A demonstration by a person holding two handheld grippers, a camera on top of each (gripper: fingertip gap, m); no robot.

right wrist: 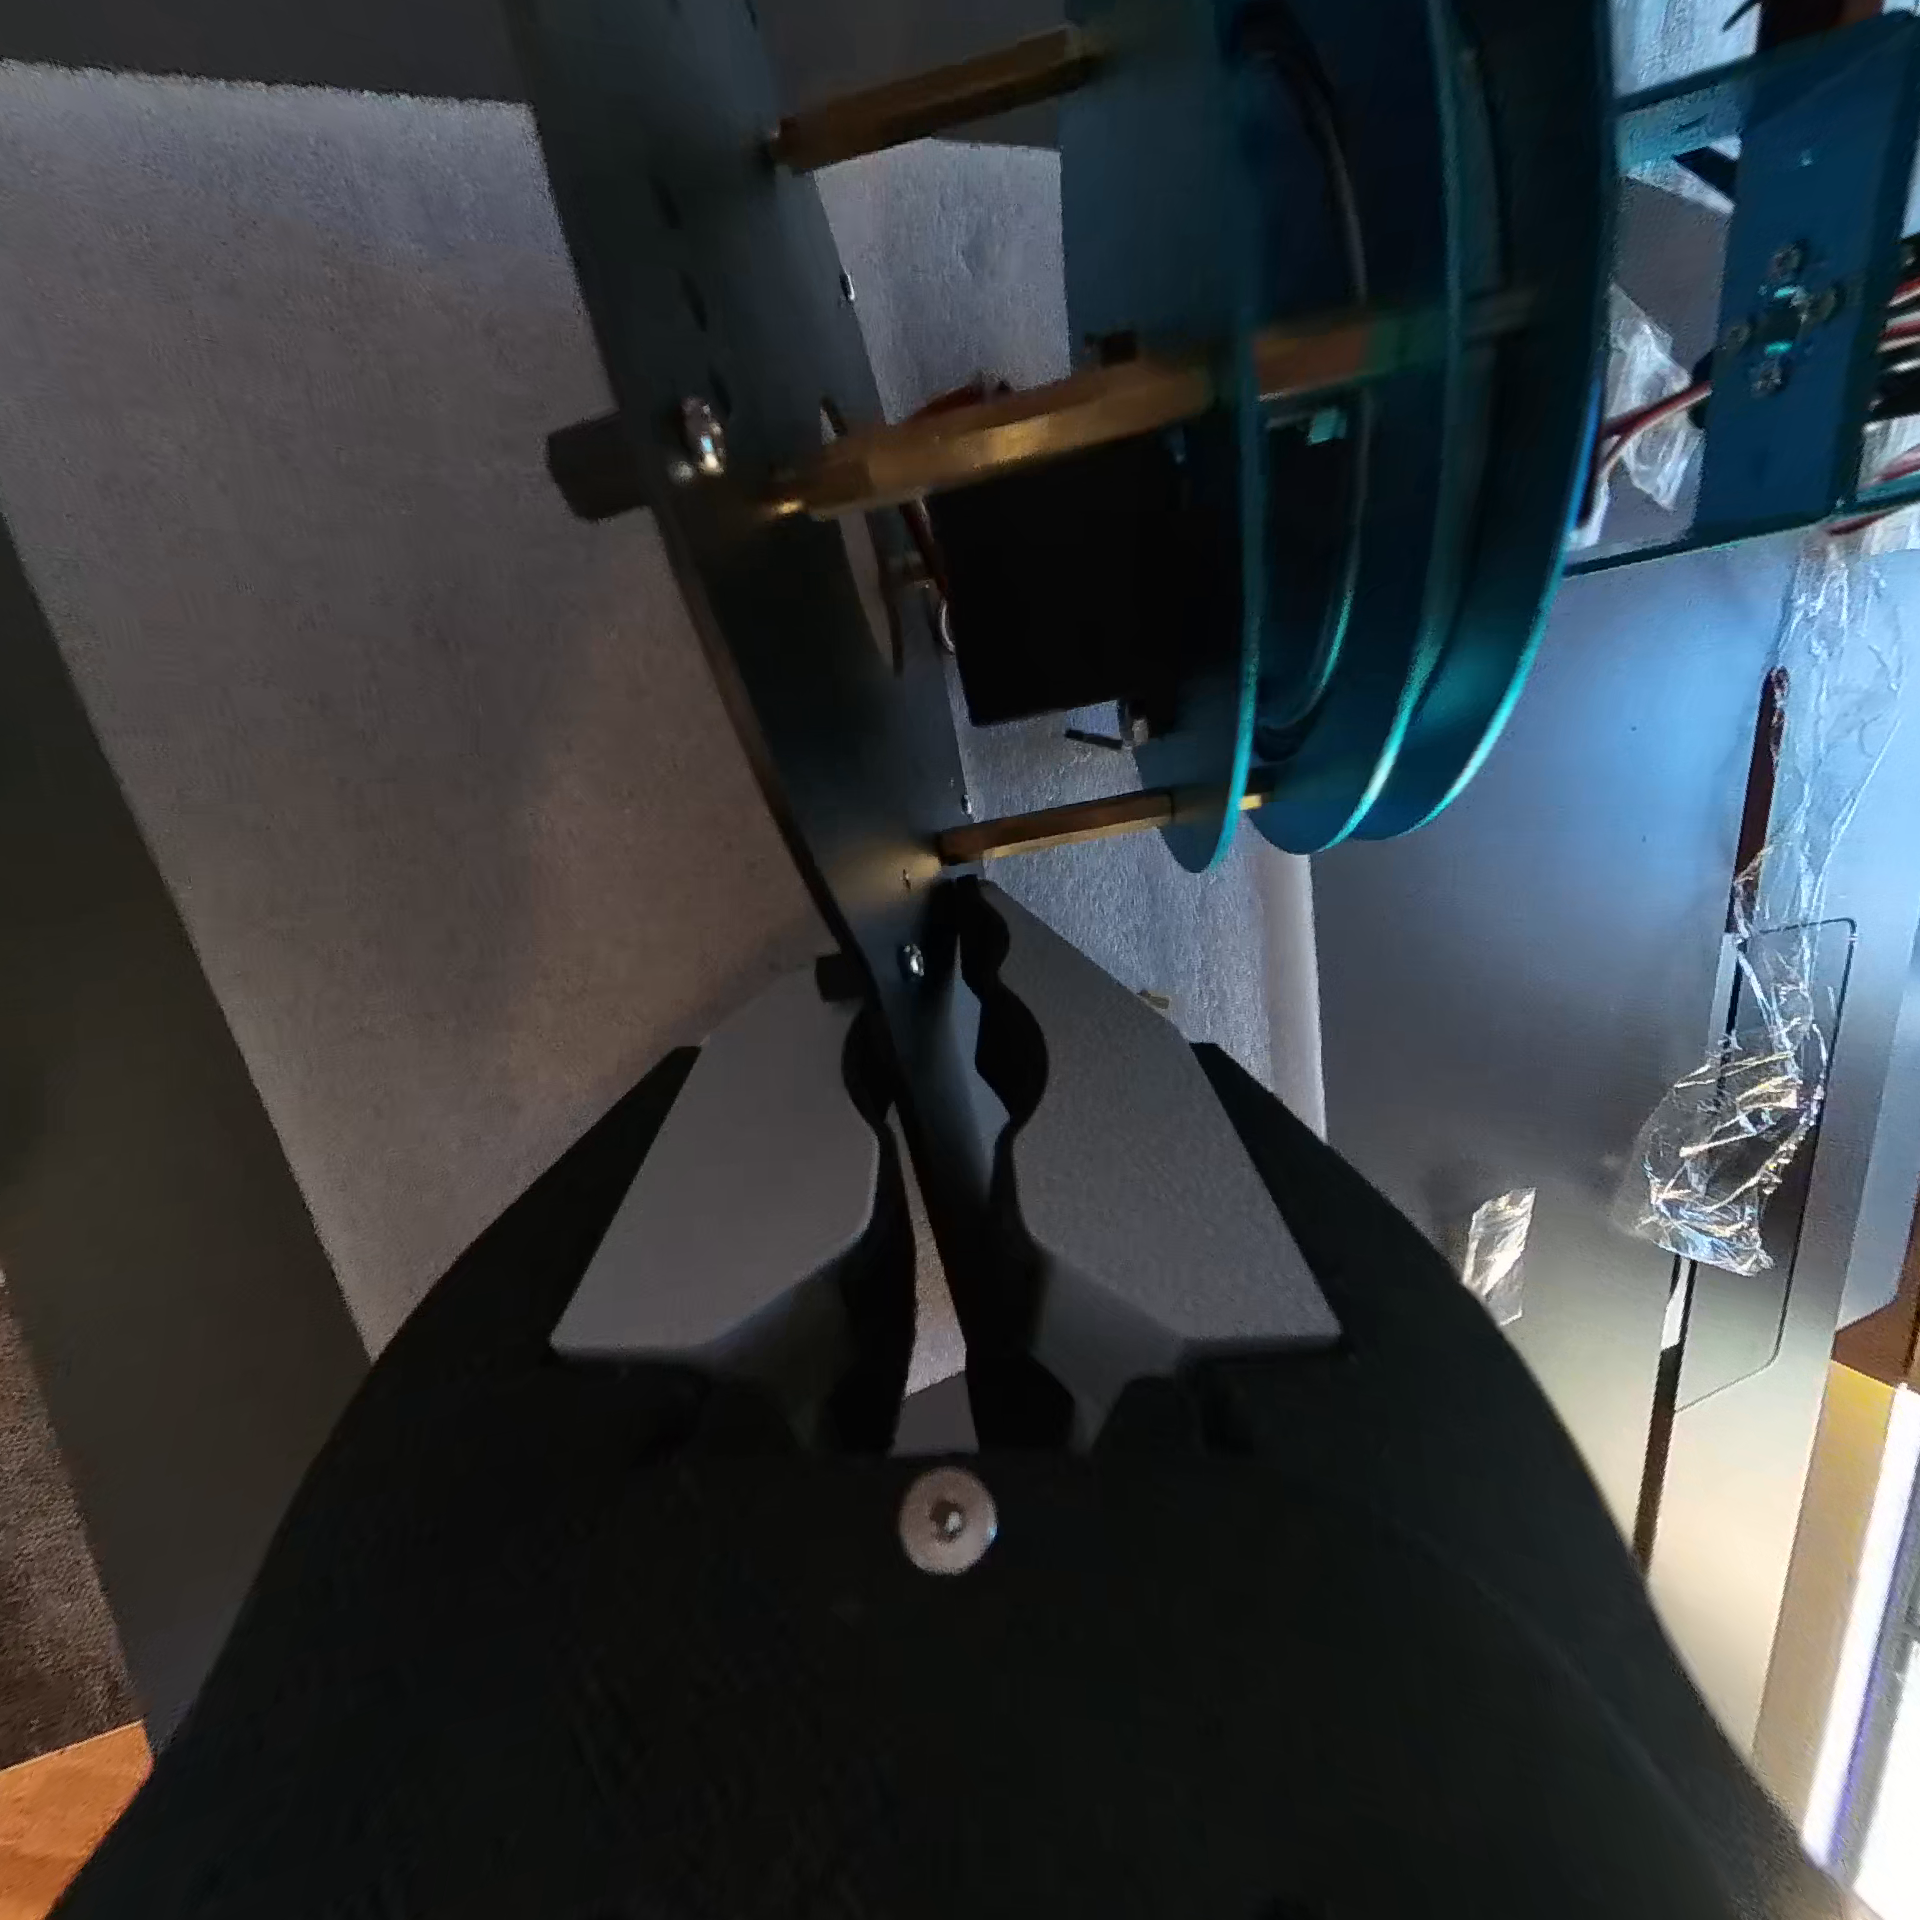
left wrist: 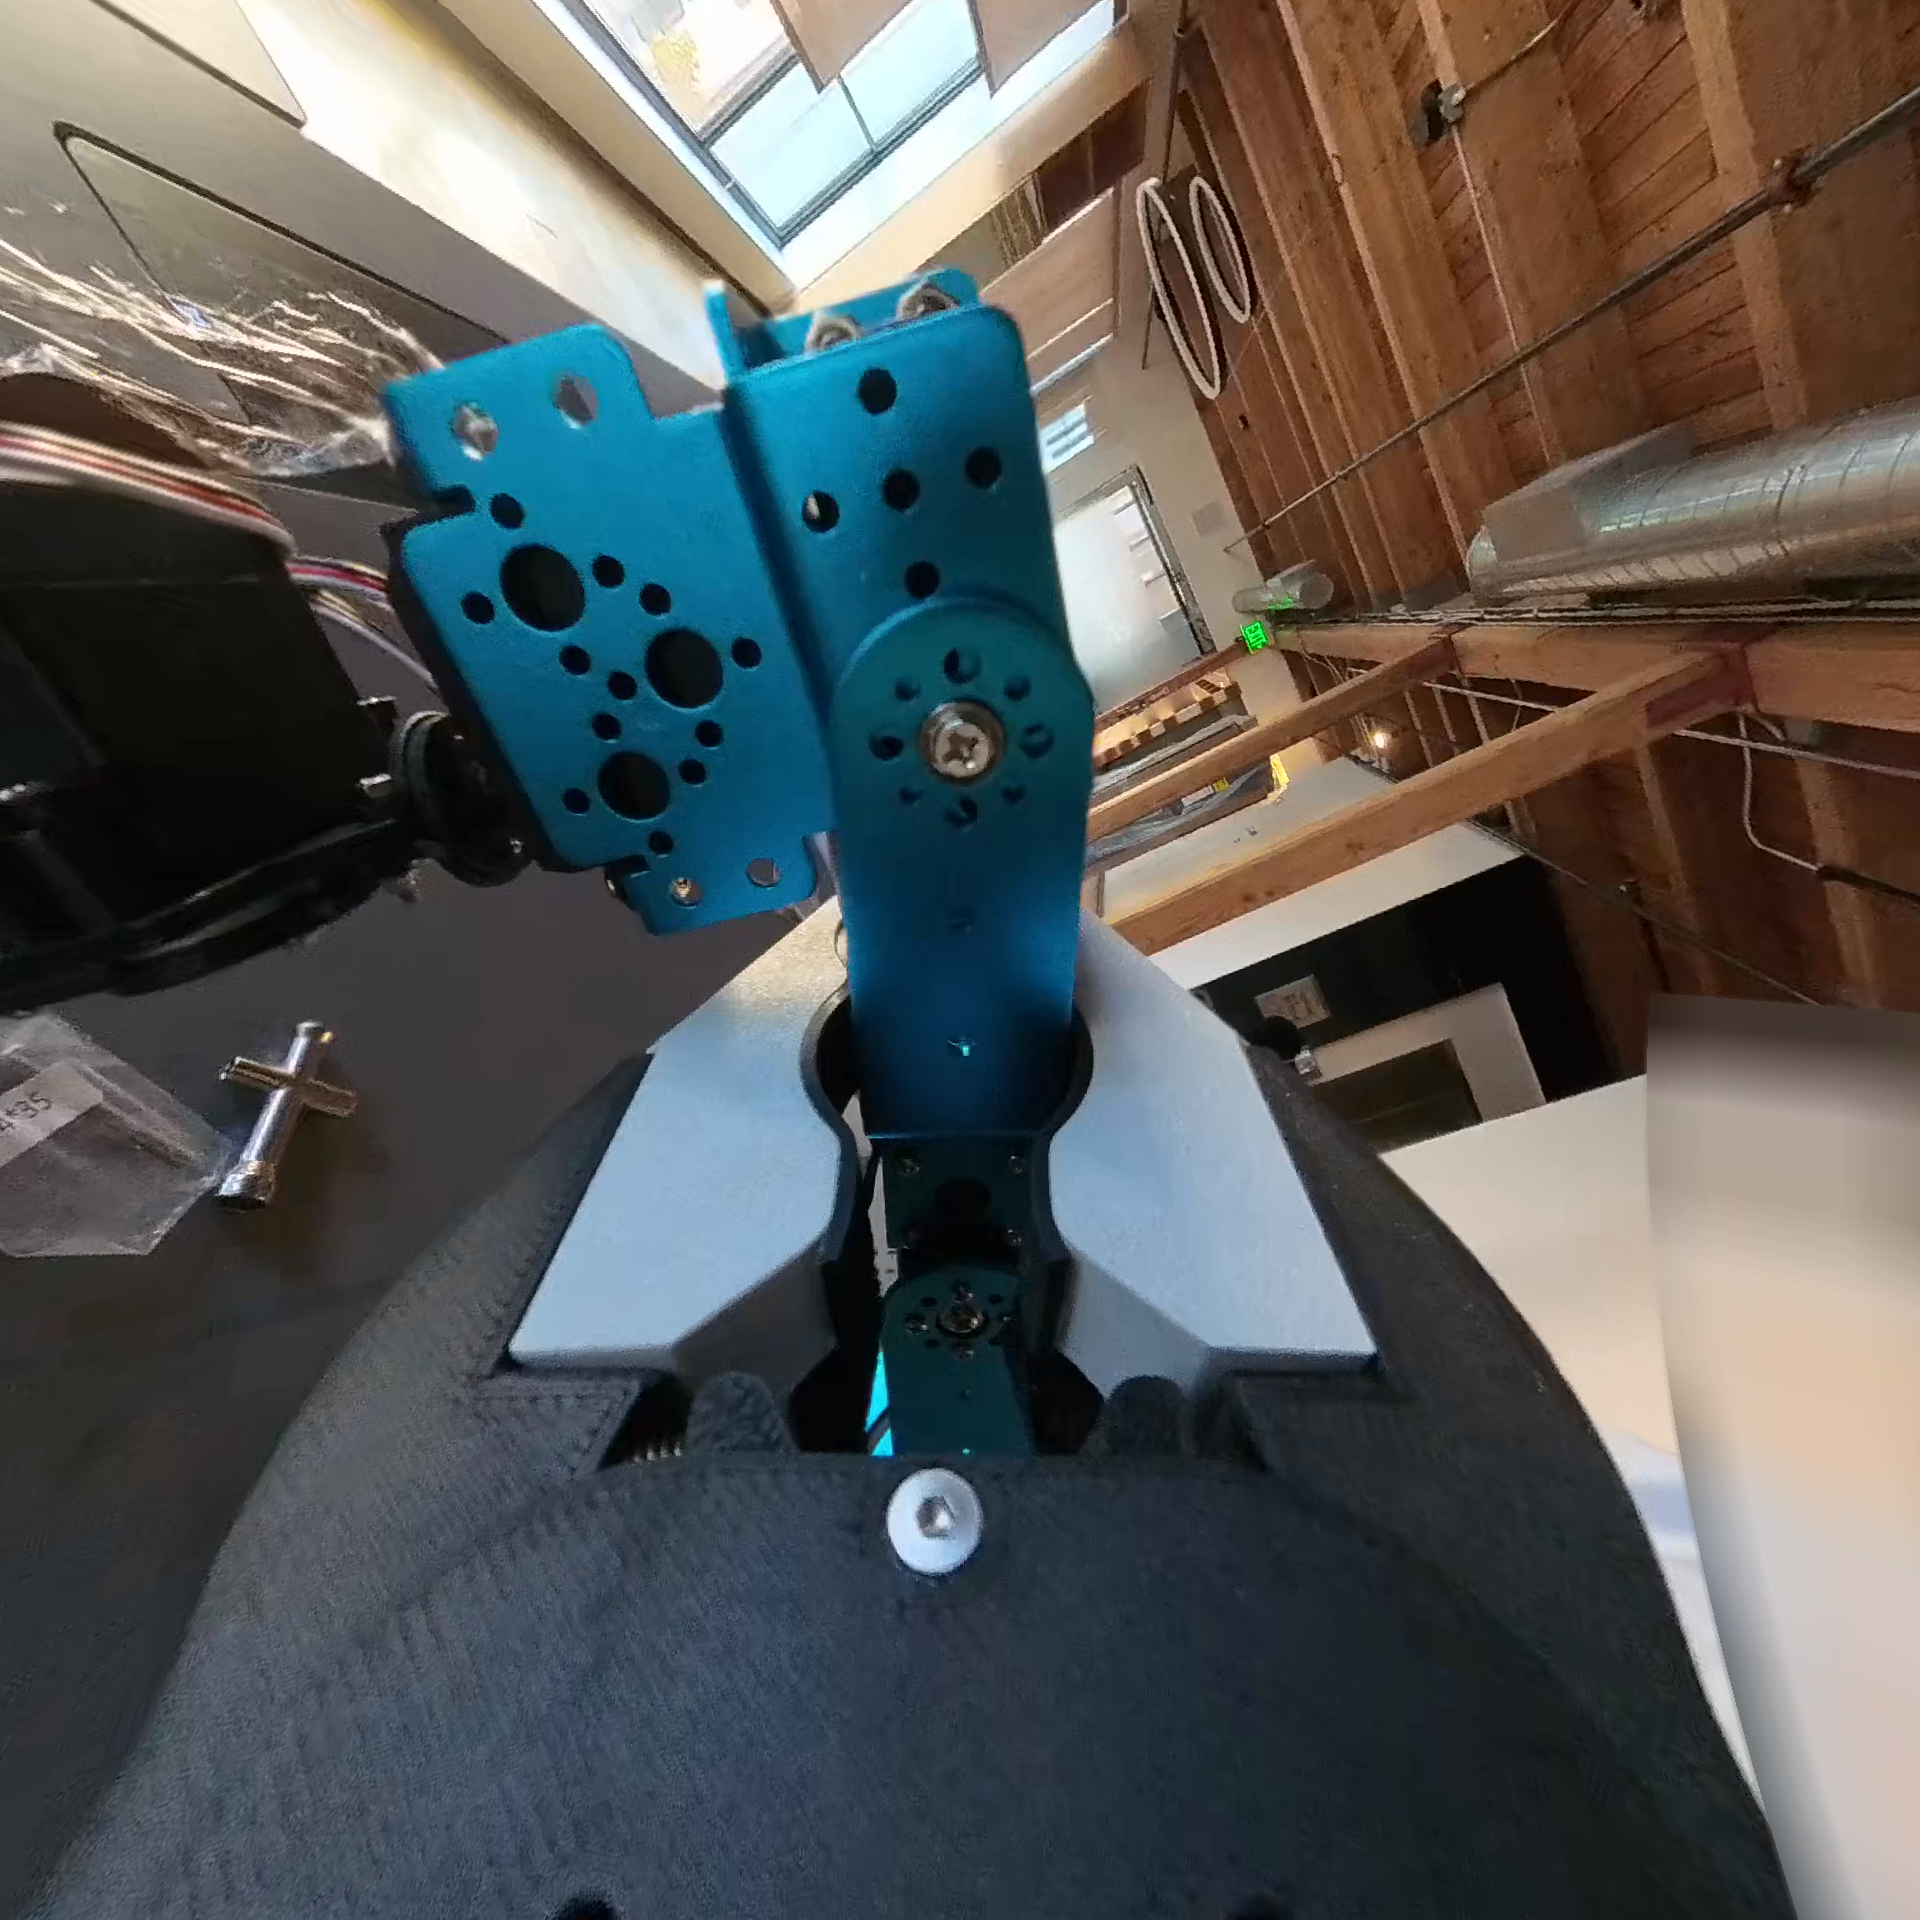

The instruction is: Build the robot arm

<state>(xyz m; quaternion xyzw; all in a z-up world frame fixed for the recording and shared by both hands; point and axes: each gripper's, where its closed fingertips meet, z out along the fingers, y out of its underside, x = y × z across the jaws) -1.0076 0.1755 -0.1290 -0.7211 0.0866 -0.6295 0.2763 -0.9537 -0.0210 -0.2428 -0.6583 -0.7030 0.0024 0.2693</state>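
In the left wrist view, the left hand-held gripper (left wrist: 961, 1081) is closed on a blue metal bracket arm (left wrist: 961, 935); two grey fingers (left wrist: 727, 1174) are counted. One perforated blue plate (left wrist: 603, 665) is joined to the arm. One cross-shaped metal wrench (left wrist: 286, 1086) and one clear bag (left wrist: 83, 1153) bearing a label are seen only here, on the dark tabletop (left wrist: 416, 1039).

In the right wrist view, the right hand-held gripper (right wrist: 935, 1029) is clamped on one black curved plate (right wrist: 748, 582). Three brass standoffs (right wrist: 997, 457) and two blue discs (right wrist: 1455, 623) are seen only here.

Three brass standoffs (right wrist: 997, 447), two blue discs (right wrist: 1475, 520), one cross wrench (left wrist: 286, 1101) at nine o'clock, two ring lights (left wrist: 1195, 281)
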